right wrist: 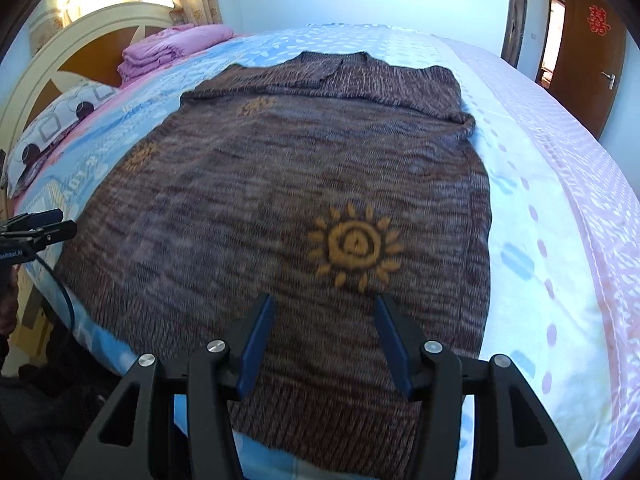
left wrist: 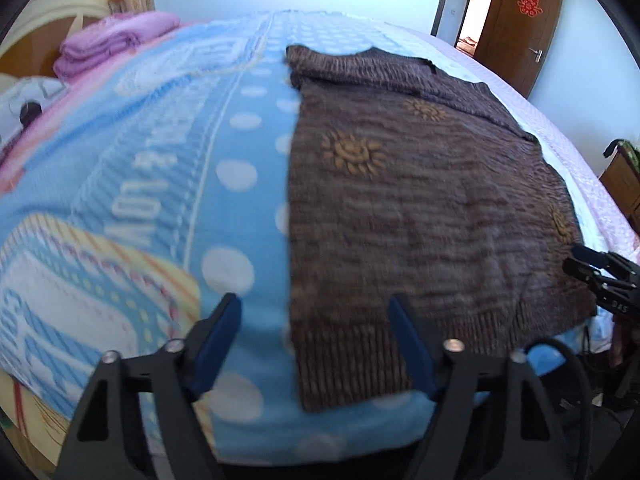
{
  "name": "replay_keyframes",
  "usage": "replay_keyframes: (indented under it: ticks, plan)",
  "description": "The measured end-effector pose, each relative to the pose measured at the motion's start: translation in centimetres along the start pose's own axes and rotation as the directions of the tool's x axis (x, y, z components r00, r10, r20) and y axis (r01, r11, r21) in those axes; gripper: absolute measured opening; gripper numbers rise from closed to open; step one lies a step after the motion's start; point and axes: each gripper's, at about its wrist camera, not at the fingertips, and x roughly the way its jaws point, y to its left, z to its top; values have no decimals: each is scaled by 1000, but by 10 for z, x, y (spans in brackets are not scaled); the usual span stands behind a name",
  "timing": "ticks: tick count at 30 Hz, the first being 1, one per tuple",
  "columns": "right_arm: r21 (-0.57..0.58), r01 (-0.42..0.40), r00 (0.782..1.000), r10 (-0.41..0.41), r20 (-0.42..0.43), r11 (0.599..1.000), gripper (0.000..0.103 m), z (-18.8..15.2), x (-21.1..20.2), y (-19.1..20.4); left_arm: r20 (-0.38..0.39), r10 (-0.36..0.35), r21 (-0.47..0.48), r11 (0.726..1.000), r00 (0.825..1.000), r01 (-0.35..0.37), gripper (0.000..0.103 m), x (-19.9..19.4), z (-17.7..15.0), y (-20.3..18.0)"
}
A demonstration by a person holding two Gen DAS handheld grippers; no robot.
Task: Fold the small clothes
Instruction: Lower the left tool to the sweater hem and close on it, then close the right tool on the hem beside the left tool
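**1 brown sweater flat on the bed, 2 grippers above its hem**

1 brown knit sweater [right wrist: 280, 184] lies spread flat on the blue dotted blanket [left wrist: 240, 184], filling the middle of the right wrist view and the right half of the left wrist view. I count 3 orange suns on it in each view. A pale pink sheet [right wrist: 568, 200] runs down the right side of the right wrist view.

Upper left of both views: 1 stack of folded pink cloth [right wrist: 172, 48], 1 patterned pillow [right wrist: 56, 128], the cream headboard [right wrist: 80, 40], curtains behind. Upper right: 1 brown door [left wrist: 524, 28] standing open, carrying a red emblem.

The left gripper [left wrist: 316, 336] hangs over the sweater's left edge at the ribbed hem, jaws parted, nothing between them. The right gripper [right wrist: 326, 332] sits over the hem at bottom centre, jaws moderately apart, gripping nothing.

The near bed edge runs just under both grippers. Blanket lies bare left of the sweater, sheet bare to its right.
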Motion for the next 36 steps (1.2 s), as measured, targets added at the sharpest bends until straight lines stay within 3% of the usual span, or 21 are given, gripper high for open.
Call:
replay_keyframes:
  ticks: [5,7,10,11,12,23,29,32,33,34,35,36]
  plan:
    - [30,-10,1000,10,-3,999,54,-8,-6,-7,-4,-8,35,999,1000,8,66,3,-12,-11]
    - [29,-10,1000,10,-4,1000,54,-11,-7,-8,3,14,49,999,1000,-14,60,4,-15,-14]
    - [31,-11,1000,11,-4,999,54,-15,-10,-10,18,20,95,995,1000,-21,30,4,-18,-21]
    - [33,-7,1000,7,-4,999,54,-17,-12,-12,12,-9,101,995,1000,7,12,2,-18,-22]
    - [40,-2,1000,2,-4,999,54,-18,-14,-14,4,-33,103,994,999,32,10,1,-18,-24]
    - [231,32,999,-26,-30,973,54,-50,-53,-64,73,-118,96,989,990,111,8,-43,-18,-15]
    - [255,-46,997,62,-53,966,54,-62,-41,-61,47,-115,94,989,992,110,8,-28,-20,-13]
    - [244,-28,997,45,-66,969,53,-66,-33,-56,27,-76,95,993,997,73,9,-12,-22,-12]
    - [223,-14,997,30,-67,975,46,-66,-33,-54,19,-79,83,994,997,77,10,-9,-23,-10]
    - [211,-11,997,26,-69,977,23,-66,-34,-52,7,-86,68,994,996,85,10,-5,-23,-8]
    - [224,-51,996,67,-65,973,11,-65,-36,-55,1,-95,52,994,995,95,10,-3,-23,-6]
    - [245,-81,993,98,-60,966,7,-65,-38,-57,1,-105,44,994,994,105,10,-3,-22,-4]
